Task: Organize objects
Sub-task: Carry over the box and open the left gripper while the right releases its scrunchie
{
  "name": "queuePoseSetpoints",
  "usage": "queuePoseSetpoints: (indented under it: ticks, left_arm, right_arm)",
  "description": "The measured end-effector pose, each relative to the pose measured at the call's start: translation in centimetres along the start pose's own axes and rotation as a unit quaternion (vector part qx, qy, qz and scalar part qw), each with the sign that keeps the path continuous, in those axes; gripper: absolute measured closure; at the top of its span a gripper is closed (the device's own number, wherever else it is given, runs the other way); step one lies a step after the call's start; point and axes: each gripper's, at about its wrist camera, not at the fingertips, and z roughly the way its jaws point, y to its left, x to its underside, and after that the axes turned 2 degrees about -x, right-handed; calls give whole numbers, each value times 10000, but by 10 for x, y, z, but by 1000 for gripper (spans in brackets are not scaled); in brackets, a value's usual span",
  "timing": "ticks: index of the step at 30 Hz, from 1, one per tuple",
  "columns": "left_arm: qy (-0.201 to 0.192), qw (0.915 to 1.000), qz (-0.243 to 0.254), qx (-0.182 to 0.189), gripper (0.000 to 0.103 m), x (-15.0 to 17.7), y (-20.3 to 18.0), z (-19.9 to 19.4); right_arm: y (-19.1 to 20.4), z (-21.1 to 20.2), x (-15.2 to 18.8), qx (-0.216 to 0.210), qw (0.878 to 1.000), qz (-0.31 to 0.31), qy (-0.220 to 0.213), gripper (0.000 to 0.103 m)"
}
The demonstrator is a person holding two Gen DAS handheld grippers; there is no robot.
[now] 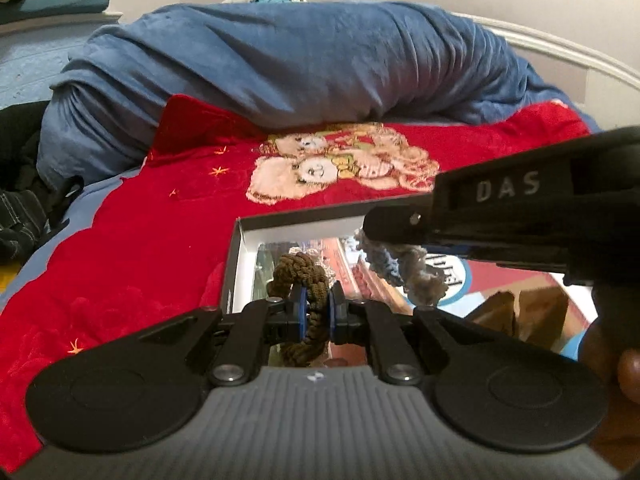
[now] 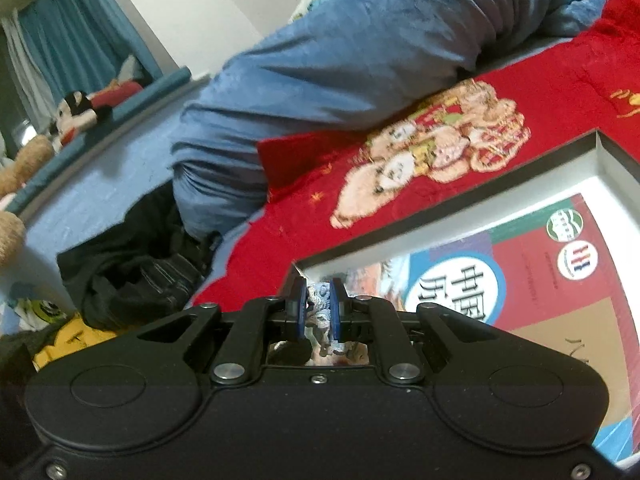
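Observation:
My left gripper is shut on a brown braided hair tie and holds it over the left end of an open white box lying on a red blanket. My right gripper reaches in from the right over the same box, shut on a blue-grey knitted hair tie that hangs from its tip. In the right wrist view the right gripper pinches that blue-grey hair tie over the box. A book with a red and blue cover lies in the box.
The red blanket with a teddy bear picture covers the bed. A rolled blue duvet lies behind it. Dark clothes are piled at the bed's left edge. Plush toys sit on a ledge.

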Motion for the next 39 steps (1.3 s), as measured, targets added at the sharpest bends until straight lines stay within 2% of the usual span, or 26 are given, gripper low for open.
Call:
queuePoseSetpoints:
  ticks: [9,17,21,24,29,31,32,36,37,39]
  left_arm:
    - [356,9993,17,-71,85,4,-1,12]
    - [426,9991,23,-7,83,5,-1,12]
    - [484,9988,30,-98,74,5,-1,14]
    - [537,9985,35,-100,72,5,-1,15]
    - [600,9980,13,-216,51,5,-1,16]
    - [415,9985,142,-342,40,5,-2,11]
    - [335,9986,191,-364,38,4,-2,8]
    - [90,9996,226,-162,24,-3,2,-3]
    - [24,9996,257,-109,22,-5,3,-7]
    - [-160,9991,402,-41,20,-8,5,-14]
  right_arm:
    - [-9,11,6,183,9996,138,173,90]
    - [-4,14,8,305,9992,-91,253,90]
    - [-3,15,9,300,9992,-62,256,90]
    - [-3,16,10,317,9991,-97,278,90]
    - [-3,18,11,295,9991,-86,307,90]
    - [-3,17,11,264,9992,-75,298,87]
    - [-2,16,12,234,9993,-71,278,87]
    - [-1,10,9,18,9999,-62,136,82]
    - [1,8,8,-36,9999,-78,102,80]
    - [3,3,5,-126,9999,-80,27,66]
